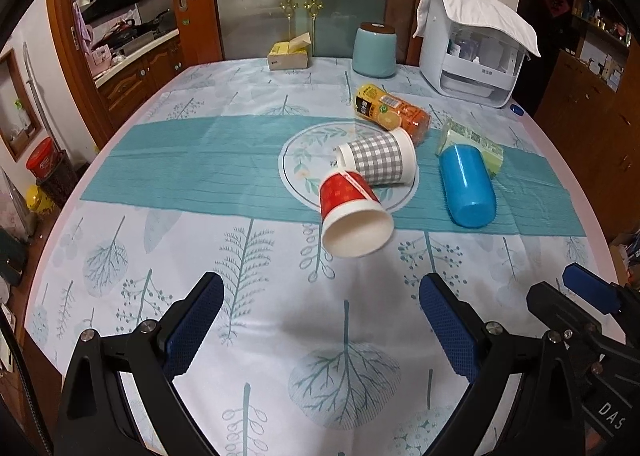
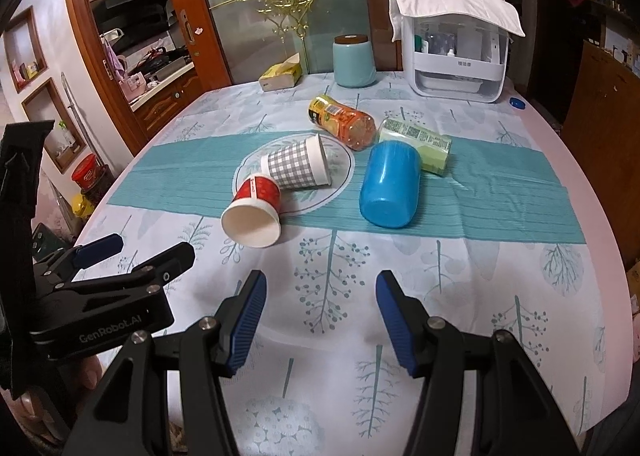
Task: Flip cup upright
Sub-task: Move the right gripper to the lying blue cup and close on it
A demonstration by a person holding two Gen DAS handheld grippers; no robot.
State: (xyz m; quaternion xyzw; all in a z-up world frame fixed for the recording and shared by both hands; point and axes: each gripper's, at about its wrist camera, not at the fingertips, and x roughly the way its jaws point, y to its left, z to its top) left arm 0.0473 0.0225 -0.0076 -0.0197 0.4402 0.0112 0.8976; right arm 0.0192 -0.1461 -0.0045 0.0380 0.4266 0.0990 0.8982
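A red paper cup (image 1: 352,211) lies on its side with its white mouth towards me; it also shows in the right wrist view (image 2: 254,211). A grey checked paper cup (image 1: 378,161) (image 2: 298,165) lies on its side just behind it, touching it. A blue plastic cup (image 1: 466,183) (image 2: 390,183) lies on its side to the right. My left gripper (image 1: 320,292) is open and empty, hovering in front of the red cup. My right gripper (image 2: 320,290) is open and empty, nearer the table's front, between the red and blue cups.
An orange juice bottle (image 1: 394,111) (image 2: 344,125) and a green packet (image 1: 476,139) (image 2: 420,143) lie behind the cups. A pale blue canister (image 1: 374,49), a tissue box (image 1: 288,53) and a white appliance (image 1: 474,51) under a cloth stand at the far edge. A teal runner (image 1: 200,163) crosses the table.
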